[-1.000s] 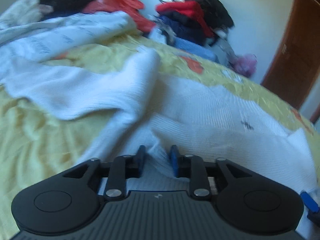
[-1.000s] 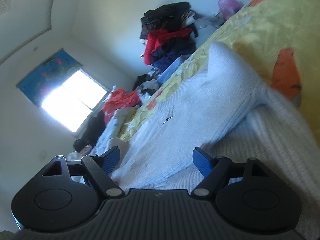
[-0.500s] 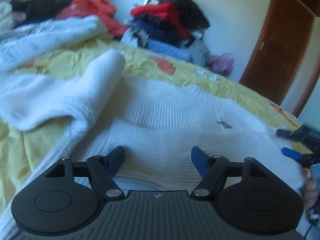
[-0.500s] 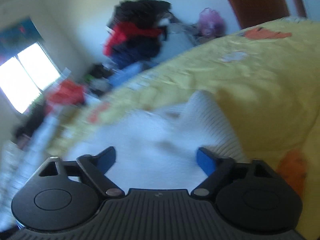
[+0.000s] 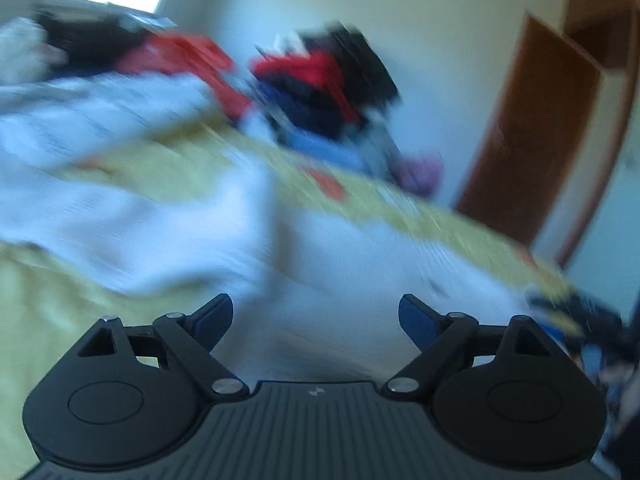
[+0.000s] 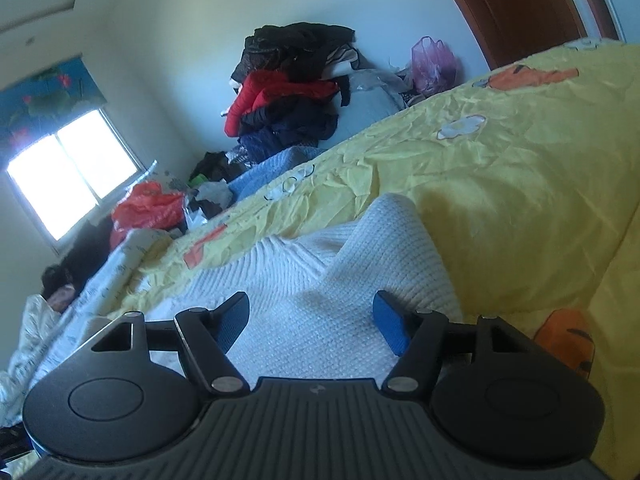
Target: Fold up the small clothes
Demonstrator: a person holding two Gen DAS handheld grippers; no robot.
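Observation:
A white knit sweater (image 6: 320, 280) lies spread on the yellow bedsheet (image 6: 520, 184). In the left wrist view it is blurred, with one sleeve (image 5: 160, 224) bunched to the left. My left gripper (image 5: 316, 314) is open and empty just above the sweater's near part. My right gripper (image 6: 312, 320) is open and empty, low over the sweater beside its raised sleeve (image 6: 396, 240). The right gripper also shows as a dark blur at the right edge of the left wrist view (image 5: 592, 320).
A pile of red, black and blue clothes (image 6: 292, 92) stands against the far wall. A pale printed quilt (image 6: 100, 280) and a red bag (image 6: 148, 208) lie near the window. A brown door (image 5: 532, 140) is at the right. A pink bag (image 6: 434, 62) sits by the pile.
My left gripper let go of the sweater, opened wide and lifted, and is moving fast. My right gripper swung round, stayed open, and settled low over the sleeve end of the sweater.

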